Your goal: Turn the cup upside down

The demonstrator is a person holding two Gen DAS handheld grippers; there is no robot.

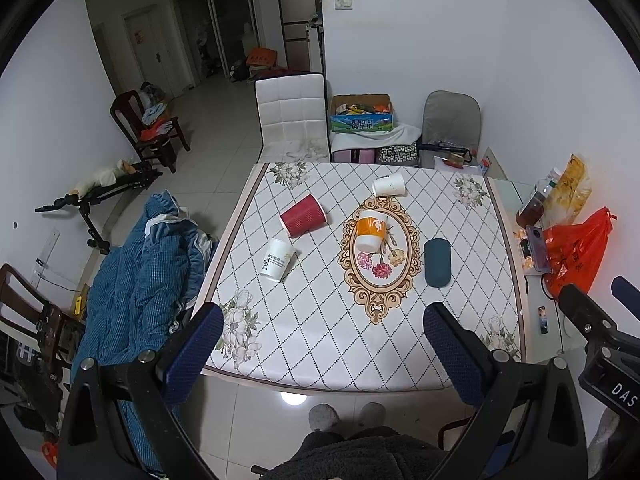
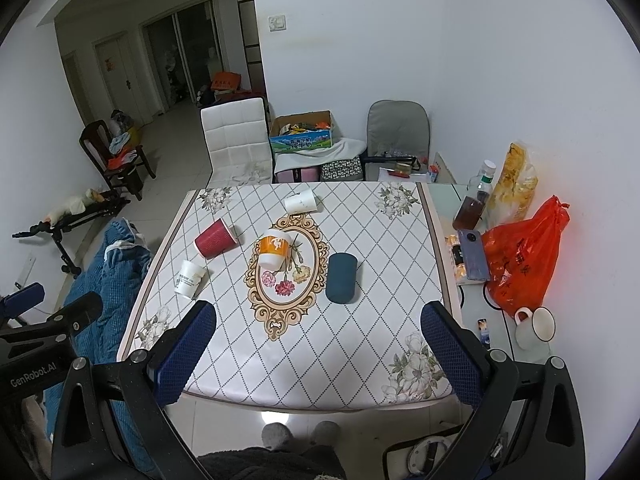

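Cups lying scattered mid-table (image 1: 312, 344), left gripper (image 1: 324, 354) and right gripper (image 2: 318, 350) fingers apart above near edge

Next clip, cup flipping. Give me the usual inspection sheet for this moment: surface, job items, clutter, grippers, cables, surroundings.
Surface: table under a white diamond-pattern cloth with an oval flower medallion in the middle.
Job's things: five cups, all lying on their sides: red cup, orange-band cup, dark blue cup, printed white cup, plain white cup at the far edge.
Clutter: side table on the right holds an orange bag, phone, bottle and mug.
Grippers: left gripper and right gripper both open, empty, hovering at the near edge.
Cables: nothing seen on the table.
Surroundings: white chair, blue blanket, tiled floor.
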